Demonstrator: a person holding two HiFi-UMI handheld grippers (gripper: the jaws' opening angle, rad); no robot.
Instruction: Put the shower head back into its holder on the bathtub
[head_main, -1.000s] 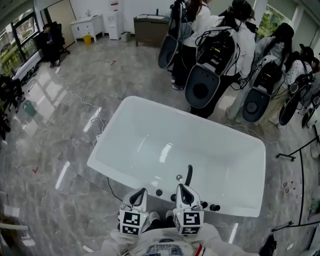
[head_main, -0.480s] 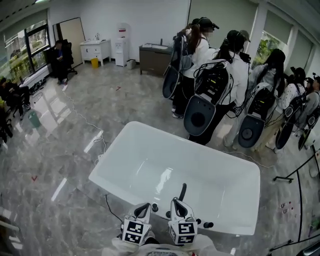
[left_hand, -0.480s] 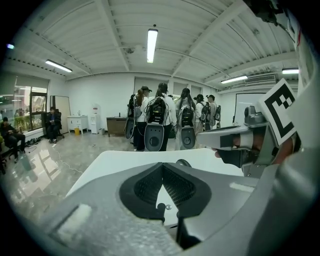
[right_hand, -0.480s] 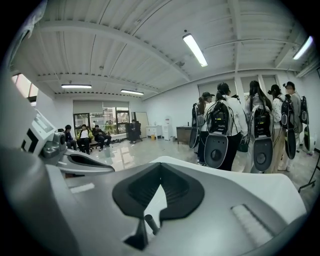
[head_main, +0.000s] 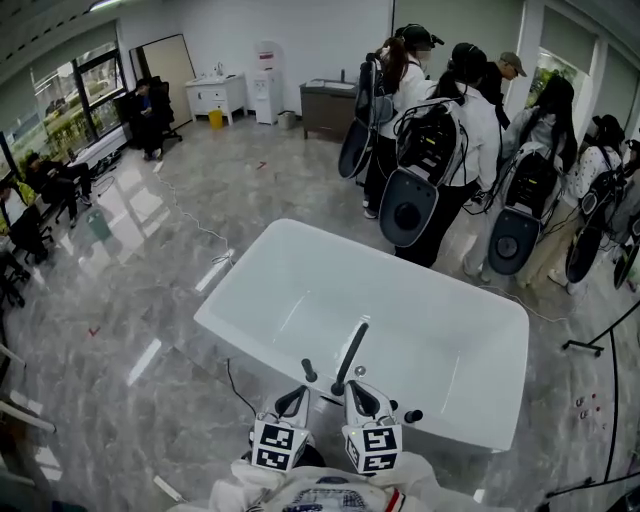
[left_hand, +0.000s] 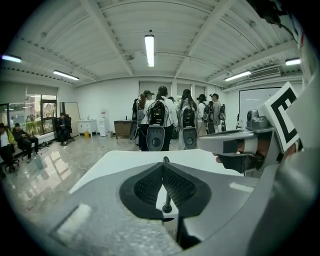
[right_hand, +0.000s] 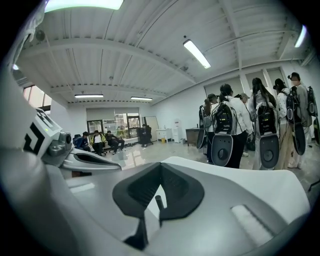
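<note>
Head view: black shower head (head_main: 350, 358) stands tilted at the near rim of the white bathtub (head_main: 240, 275). Right tool (head_main: 357, 384) and left tool (head_main: 294, 394) sit at that rim, jaws together, gripping nothing.

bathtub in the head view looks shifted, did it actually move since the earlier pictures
No. The bathtub keeps the same gap between its left corner and the red floor mark in all three head views; only the camera has shifted.
</note>
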